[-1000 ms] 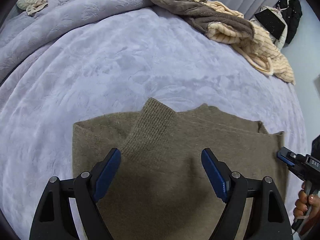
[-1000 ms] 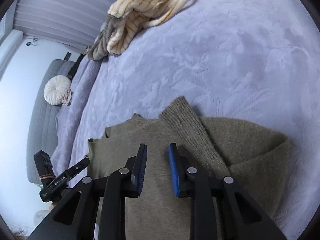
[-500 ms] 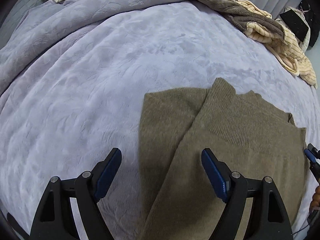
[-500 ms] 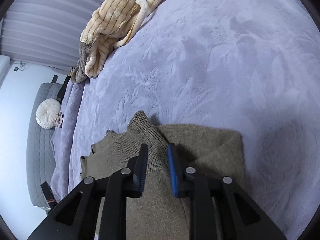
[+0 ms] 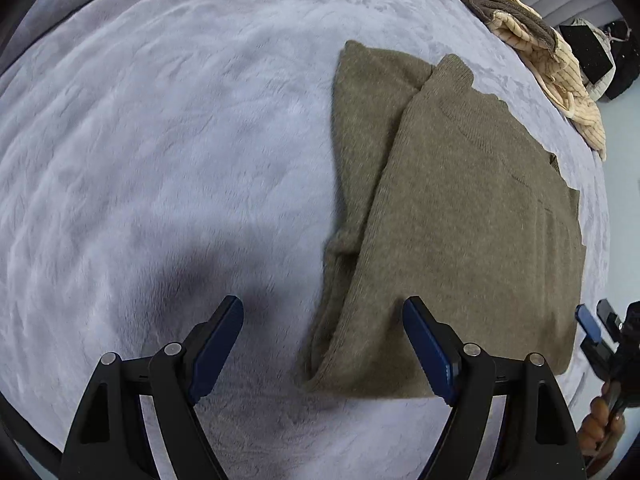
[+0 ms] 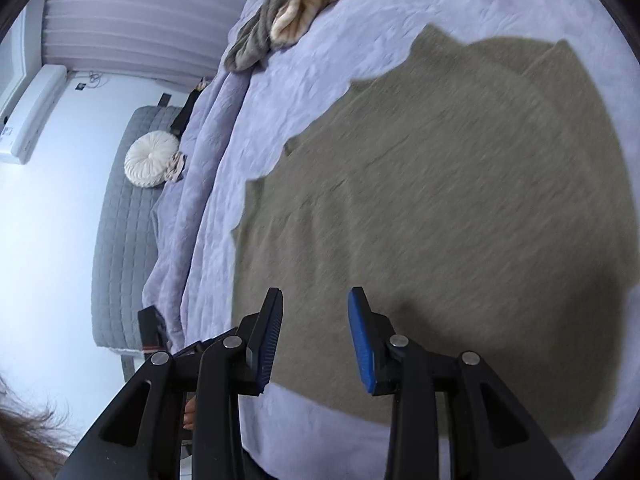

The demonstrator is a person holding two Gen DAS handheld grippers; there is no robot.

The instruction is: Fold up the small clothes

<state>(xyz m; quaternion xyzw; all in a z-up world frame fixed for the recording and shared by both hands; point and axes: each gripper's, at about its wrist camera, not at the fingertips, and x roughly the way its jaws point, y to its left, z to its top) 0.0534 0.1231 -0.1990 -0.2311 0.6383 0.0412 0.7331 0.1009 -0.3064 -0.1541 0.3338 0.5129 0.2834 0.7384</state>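
Observation:
An olive-brown knit sweater (image 5: 460,208) lies flat on the lavender bedspread (image 5: 160,140), folded lengthwise with a sleeve laid over it. My left gripper (image 5: 324,344) is open and empty, raised above the sweater's near left corner. My right gripper (image 6: 316,336) is open and empty, hovering over the sweater (image 6: 460,220) near its edge. The right gripper also shows at the right edge of the left wrist view (image 5: 596,328).
A pile of cream striped and grey-brown clothes (image 5: 536,36) lies at the far side of the bed, also in the right wrist view (image 6: 288,8). A round white cushion (image 6: 150,158) sits on a grey quilted headboard. Dark items (image 5: 600,60) sit beyond the bed.
The right gripper's jaws have opened wider and it has pulled back over the sweater. The left gripper has drawn back and left, so the sweater now sits to its right.

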